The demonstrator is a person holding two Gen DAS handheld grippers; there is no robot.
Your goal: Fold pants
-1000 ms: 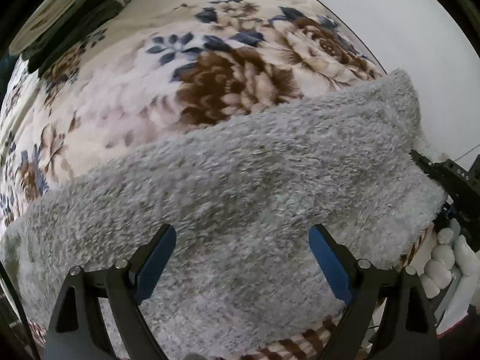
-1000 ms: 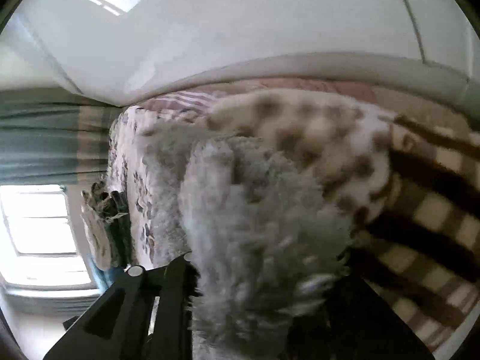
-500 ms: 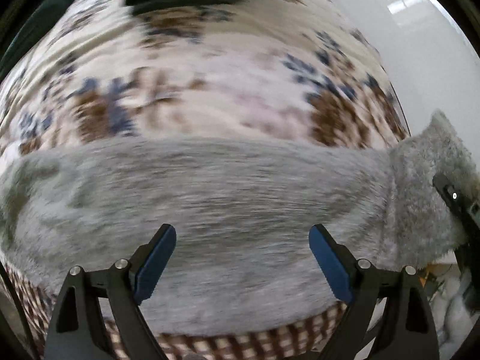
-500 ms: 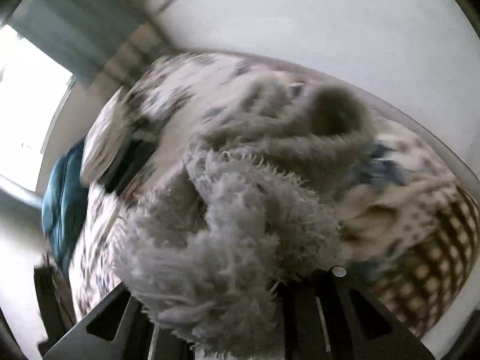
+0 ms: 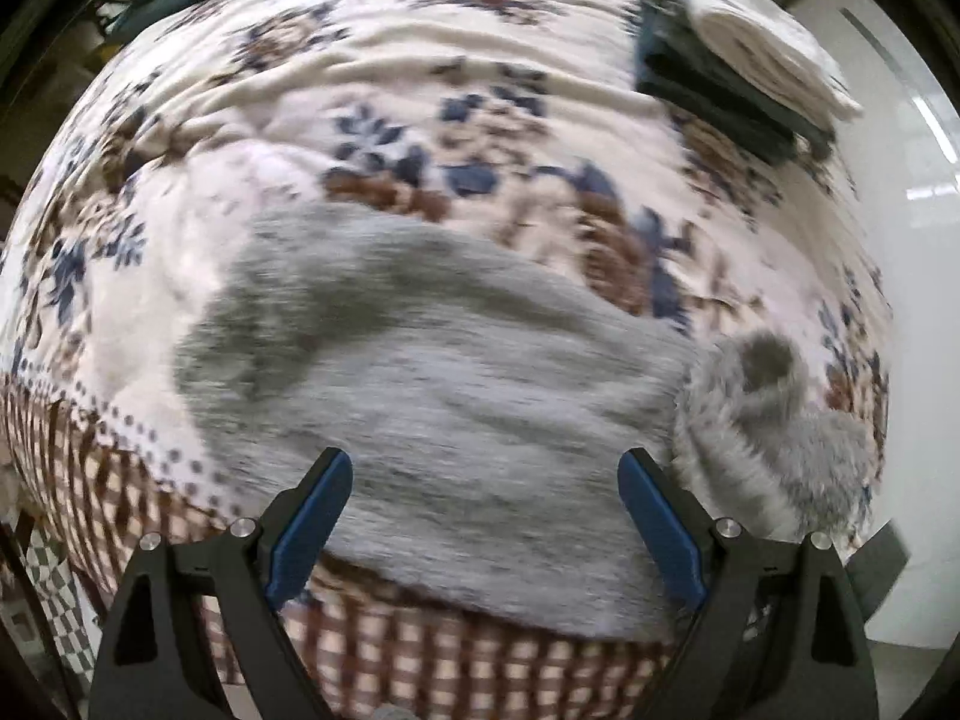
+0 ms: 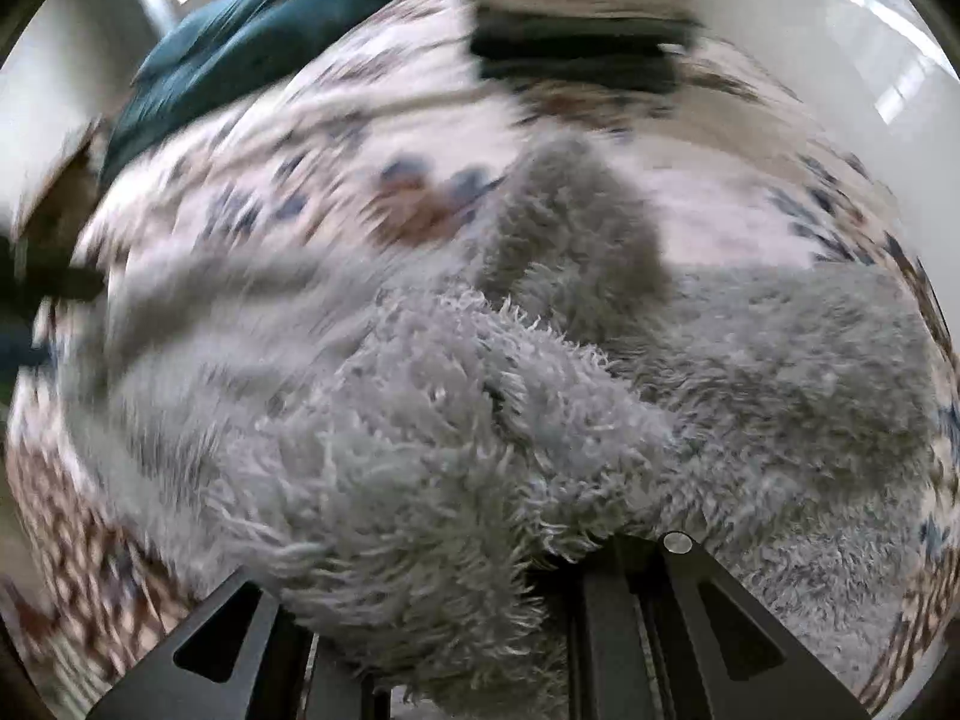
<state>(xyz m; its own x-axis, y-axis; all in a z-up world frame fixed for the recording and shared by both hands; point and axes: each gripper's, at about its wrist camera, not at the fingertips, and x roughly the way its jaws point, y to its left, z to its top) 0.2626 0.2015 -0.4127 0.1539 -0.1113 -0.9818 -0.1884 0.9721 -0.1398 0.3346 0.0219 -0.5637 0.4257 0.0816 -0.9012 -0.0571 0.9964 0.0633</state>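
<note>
Fluffy grey pants lie across a floral bedspread, close to its checked front border. My left gripper hovers just above them, its blue pads wide apart and nothing between them. At the right in the left wrist view, one end of the pants is bunched and raised off the bed. In the right wrist view that shaggy bunch of pants fills the foreground. My right gripper is shut on it, and the pile hides its fingertips. The rest of the pants trails onto the bed behind.
A folded stack of dark and white cloth sits at the far right of the bed, also visible as the stack in the right wrist view. A teal cushion lies at the far left edge. A pale floor borders the bed's right side.
Both views have swung fast across the bed and rolled. The right gripper has carried its bunched end of the pants over the bed. The left gripper stays open above the pants.
</note>
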